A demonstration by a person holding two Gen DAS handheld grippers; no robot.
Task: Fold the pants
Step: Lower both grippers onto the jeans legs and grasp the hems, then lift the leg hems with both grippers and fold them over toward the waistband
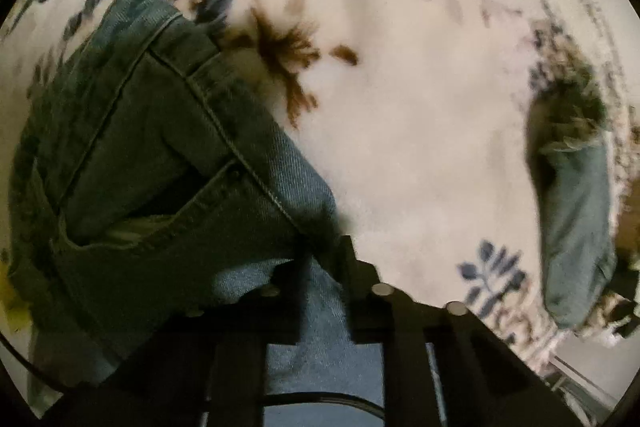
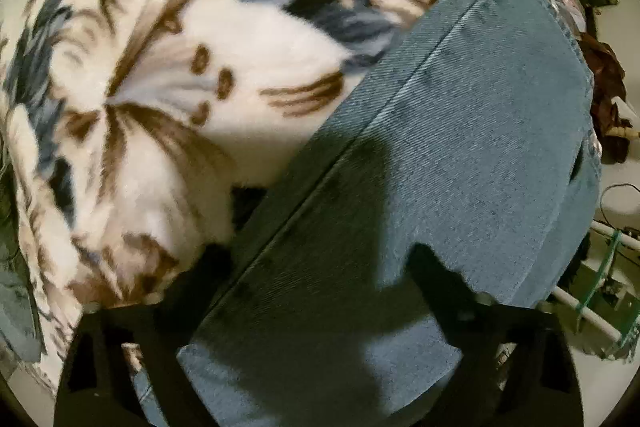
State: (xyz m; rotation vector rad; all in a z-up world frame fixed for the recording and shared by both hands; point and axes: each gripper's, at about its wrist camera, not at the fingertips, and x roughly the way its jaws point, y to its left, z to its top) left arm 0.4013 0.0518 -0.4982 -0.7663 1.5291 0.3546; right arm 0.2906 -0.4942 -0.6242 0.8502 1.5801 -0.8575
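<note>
The blue denim pants (image 1: 168, 147) hang from my left gripper (image 1: 324, 267), which is shut on the fabric near the waist; a pocket and seams show at the left of that view. A second part of the pants (image 1: 576, 227) hangs at the right of that view. In the right wrist view the pants leg (image 2: 440, 147), with a long seam, fills the middle and right. My right gripper (image 2: 320, 267) is shut on the denim, and the cloth runs between its dark fingers (image 2: 452, 279).
A fluffy white blanket (image 1: 400, 87) with blue and brown flower prints lies under the pants; it also shows in the right wrist view (image 2: 160, 87). Floor clutter, white pipes (image 2: 600, 243) and a dark red cloth (image 2: 604, 75) sit at the right edge.
</note>
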